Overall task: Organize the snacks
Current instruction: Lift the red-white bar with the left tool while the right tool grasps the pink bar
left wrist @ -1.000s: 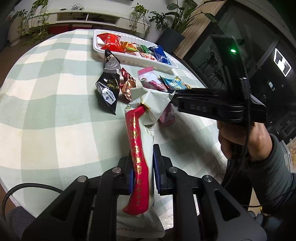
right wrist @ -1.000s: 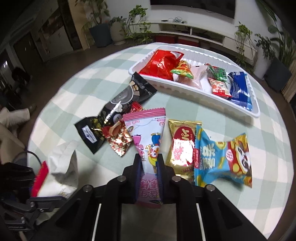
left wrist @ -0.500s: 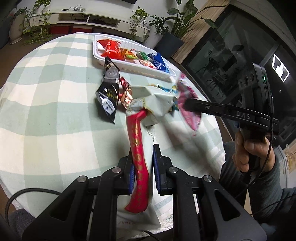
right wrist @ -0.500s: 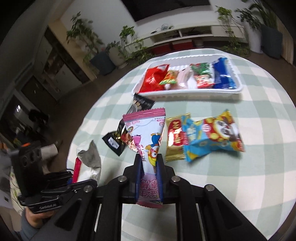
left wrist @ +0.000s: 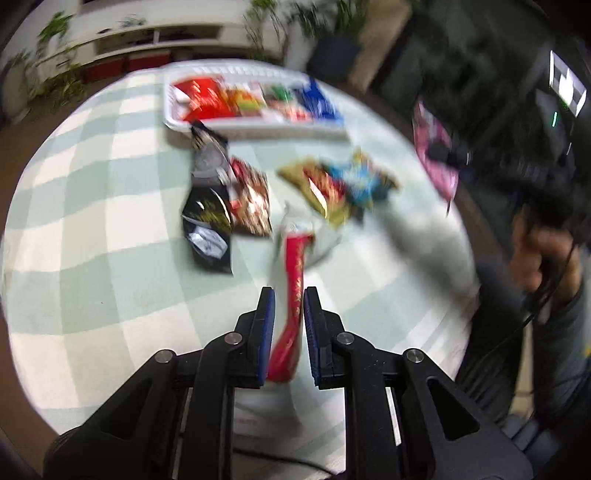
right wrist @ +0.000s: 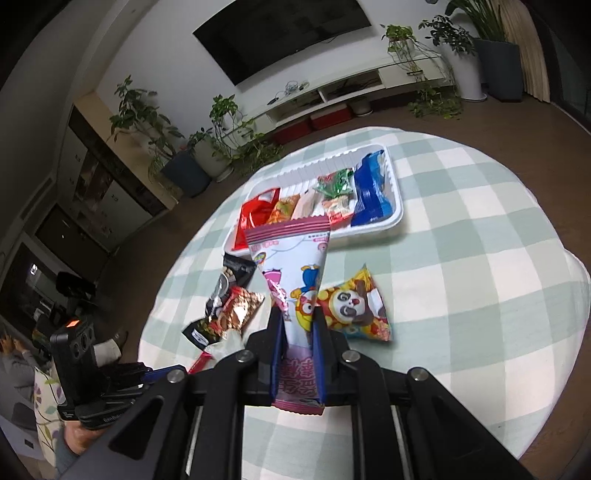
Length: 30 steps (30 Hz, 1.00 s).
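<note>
My left gripper (left wrist: 289, 308) clamps the red-and-white packet (left wrist: 293, 280); my right gripper (right wrist: 299, 325) clamps the pink packet (right wrist: 295, 266), jaws nearly closed.

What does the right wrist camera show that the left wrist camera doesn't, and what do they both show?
Only the right wrist view shows the wall-mounted television and the cartoon print on the pink snack packet clamped in the right gripper. Only the left wrist view shows the gold packet on the table and the left gripper shut on the red-and-white packet. Both show the white tray of snacks, the black packet and the checked tablecloth.
</note>
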{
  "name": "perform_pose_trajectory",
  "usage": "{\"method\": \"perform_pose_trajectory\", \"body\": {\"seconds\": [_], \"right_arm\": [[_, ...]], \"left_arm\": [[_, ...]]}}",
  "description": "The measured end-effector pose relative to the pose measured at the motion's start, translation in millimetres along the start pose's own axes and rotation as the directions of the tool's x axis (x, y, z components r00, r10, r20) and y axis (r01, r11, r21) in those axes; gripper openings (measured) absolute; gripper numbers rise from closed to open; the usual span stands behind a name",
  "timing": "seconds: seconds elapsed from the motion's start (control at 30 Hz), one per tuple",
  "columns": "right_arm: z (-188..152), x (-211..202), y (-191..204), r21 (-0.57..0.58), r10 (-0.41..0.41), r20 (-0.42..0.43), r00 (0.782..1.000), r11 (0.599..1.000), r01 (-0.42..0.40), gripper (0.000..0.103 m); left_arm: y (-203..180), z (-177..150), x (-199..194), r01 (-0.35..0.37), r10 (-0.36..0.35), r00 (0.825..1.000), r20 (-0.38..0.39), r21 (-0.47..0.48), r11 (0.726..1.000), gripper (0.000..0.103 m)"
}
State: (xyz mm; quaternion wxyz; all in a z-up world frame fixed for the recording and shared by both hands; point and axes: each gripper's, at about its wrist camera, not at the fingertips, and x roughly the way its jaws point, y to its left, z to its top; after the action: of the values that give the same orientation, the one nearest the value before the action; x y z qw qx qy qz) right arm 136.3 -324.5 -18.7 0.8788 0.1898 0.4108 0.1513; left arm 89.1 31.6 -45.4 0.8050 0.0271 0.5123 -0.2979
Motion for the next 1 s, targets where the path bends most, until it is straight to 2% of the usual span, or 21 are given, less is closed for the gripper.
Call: {"method": "perform_pose_trajectory", "body": {"seconds": [0.1, 0.13, 0.2, 0.23, 0.27, 0.33, 0.4, 0.43, 0.47, 0.5, 0.63, 0.7, 0.8, 0.93, 1.0], "right_arm": [[-6, 9, 1, 0.007, 0.019, -0.019, 1.0, 1.0, -0.019, 0.016], [-8, 11, 2, 0.003, 0.022, -0.024, 0.999, 1.0, -0.022, 0.016], [-13, 14, 6, -0.013, 0.029, -0.037, 0.999, 0.999, -0.029, 0.016], [-14, 15, 8, -0.018, 0.034, -0.041, 0.999, 0.999, -0.035, 0.016], [-16, 15, 9, -0.022, 0.039, -0.044, 0.998, 0.999, -0.04, 0.016], [-17, 15, 10, -0.021, 0.044, -0.043, 0.998, 0.999, -0.045, 0.016], [-17, 14, 9, -0.016, 0.051, -0.038, 0.998, 0.999, -0.051, 0.016], [-17, 14, 8, -0.015, 0.052, -0.037, 0.998, 0.999, -0.052, 0.016], [-17, 14, 8, -0.013, 0.054, -0.037, 0.998, 0.998, -0.054, 0.016], [-18, 13, 8, -0.013, 0.055, -0.036, 0.998, 0.998, -0.055, 0.016], [-18, 13, 7, -0.01, 0.056, -0.033, 0.998, 0.998, -0.056, 0.016], [-19, 11, 7, -0.008, 0.06, -0.03, 0.998, 0.998, -0.06, 0.016], [-21, 9, 6, -0.01, 0.062, -0.03, 0.998, 0.998, -0.062, 0.016], [-22, 5, 5, -0.004, 0.062, -0.02, 0.998, 0.998, -0.062, 0.016], [-20, 2, 3, 0.006, 0.068, -0.012, 0.998, 0.998, -0.068, 0.016]], "left_arm": [[-5, 2, 8, -0.101, 0.101, 0.995, -0.022, 0.021, 0.995, 0.017], [-5, 5, 10, -0.127, 0.128, 0.992, -0.021, 0.022, 0.992, 0.022], [-9, 8, 15, -0.174, 0.176, 0.984, -0.039, 0.05, 0.984, 0.042], [-12, 8, 21, -0.188, 0.193, 0.979, -0.066, 0.079, 0.979, 0.07], [-15, 8, 26, -0.198, 0.207, 0.975, -0.083, 0.102, 0.975, 0.084], [-19, 4, 38, -0.198, 0.217, 0.969, -0.116, 0.158, 0.967, 0.083], [-16, 3, 45, -0.178, 0.197, 0.974, -0.113, 0.158, 0.971, 0.066], [-14, 3, 47, -0.188, 0.206, 0.972, -0.114, 0.155, 0.97, 0.048], [-12, 4, 47, -0.199, 0.215, 0.972, -0.098, 0.156, 0.968, 0.041], [-12, 4, 46, -0.197, 0.213, 0.972, -0.096, 0.158, 0.968, 0.038], [-22, 2, 47, -0.187, 0.213, 0.972, -0.098, 0.223, 0.957, 0.016], [-28, 0, 47, -0.191, 0.217, 0.972, -0.084, 0.244, 0.951, 0.014], [-30, -4, 45, -0.164, 0.181, 0.982, -0.061, 0.212, 0.963, 0.014], [-28, -5, 34, -0.097, 0.103, 0.994, -0.03, 0.148, 0.984, 0.014], [-26, -1, 22, -0.04, 0.041, 0.999, -0.005, 0.102, 0.994, 0.014]]}}
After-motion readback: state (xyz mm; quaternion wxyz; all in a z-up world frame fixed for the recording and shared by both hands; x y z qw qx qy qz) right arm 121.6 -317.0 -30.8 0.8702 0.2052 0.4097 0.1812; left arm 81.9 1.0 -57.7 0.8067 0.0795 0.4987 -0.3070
